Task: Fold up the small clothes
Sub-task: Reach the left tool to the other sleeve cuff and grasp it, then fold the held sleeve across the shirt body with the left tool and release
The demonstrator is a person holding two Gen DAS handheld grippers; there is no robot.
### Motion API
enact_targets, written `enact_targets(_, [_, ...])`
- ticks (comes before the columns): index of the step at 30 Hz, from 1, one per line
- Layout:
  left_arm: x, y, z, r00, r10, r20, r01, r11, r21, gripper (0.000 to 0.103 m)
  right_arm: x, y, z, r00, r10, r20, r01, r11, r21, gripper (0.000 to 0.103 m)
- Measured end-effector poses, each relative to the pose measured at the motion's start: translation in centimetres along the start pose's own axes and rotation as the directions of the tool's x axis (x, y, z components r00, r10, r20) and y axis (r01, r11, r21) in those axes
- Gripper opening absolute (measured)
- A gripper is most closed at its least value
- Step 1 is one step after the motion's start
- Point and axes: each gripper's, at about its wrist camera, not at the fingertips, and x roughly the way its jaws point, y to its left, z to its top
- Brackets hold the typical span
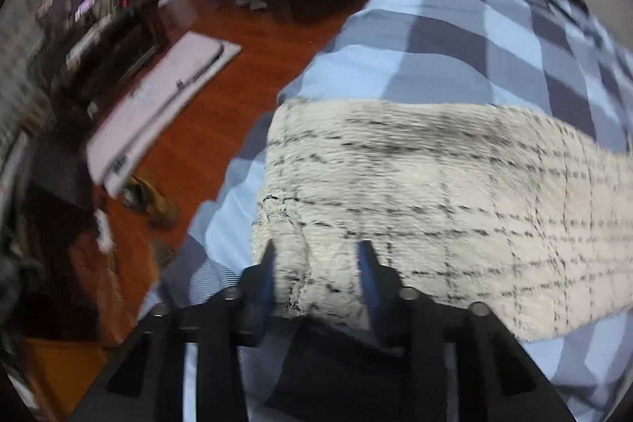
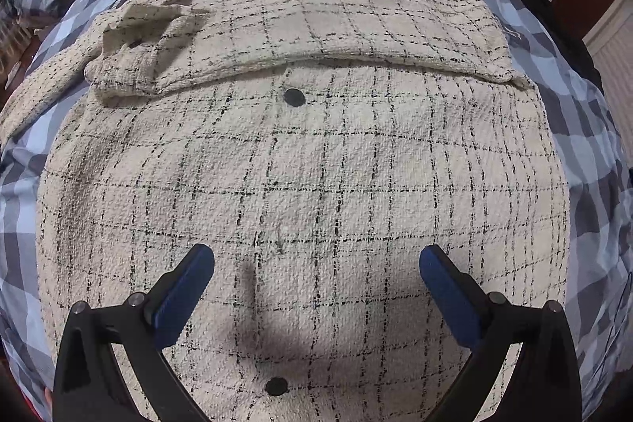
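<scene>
step: fold cream black-checked tweed jacket point(image 2: 308, 165) on blue plaid bedding point(image 2: 593, 129) | my left gripper point(image 1: 316, 256): narrow, hem edge between fingers, grip unclear | my right gripper point(image 2: 316, 263): wide, hovering | advice: lift hem evenly toward collar

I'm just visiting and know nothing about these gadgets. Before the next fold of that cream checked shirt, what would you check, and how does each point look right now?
1. Left gripper has fabric: ok, a bunched edge of the shirt sits between its jaws.
2. Grip is firm: cannot tell, the left wrist view is blurred.
3. Right gripper is free: ok, jaws wide open above the shirt, holding nothing.
4. Sleeve is tucked in: ok, it lies folded over the chest.
5. Shirt lies flat: ok, apart from a ridge across the middle.
6. Shirt rests fully on the checked bedding: not ok, a cream strip at the left runs to the picture edge.
</scene>
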Motion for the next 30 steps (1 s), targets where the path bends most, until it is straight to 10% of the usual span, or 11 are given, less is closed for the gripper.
enact_targets(11, [-14.4,-4.2,2.2,0.981,-0.002,0.196,-0.012,0.998,0.069,0.017,-2.6,-2.0,0.3,0.996,0.074,0.057,-0.079,0.994,0.078,0.101])
enact_targets(19, [-26.1,-18.7,0.4,0.949,-0.159,0.272,0.075,0.952,0.295,0.016,-4.6,-4.0,0.9,0.977,0.182,0.111,-0.201,0.961,0.189,0.101])
enact_targets(28, [-39.3,-42.2,-5.2,0.854,-0.490,0.177,0.338,0.779,0.528,0.016,-4.1,-8.3,0.4,0.953,0.279,0.122,-0.304,0.873,0.382,0.101])
enact_targets(30, [-40.5,-46.3,-7.3,0.789,-0.613,0.052,0.497,0.684,0.534,0.017,-4.2,-9.3,0.2,0.949,0.281,0.140,-0.314,0.849,0.424,0.101])
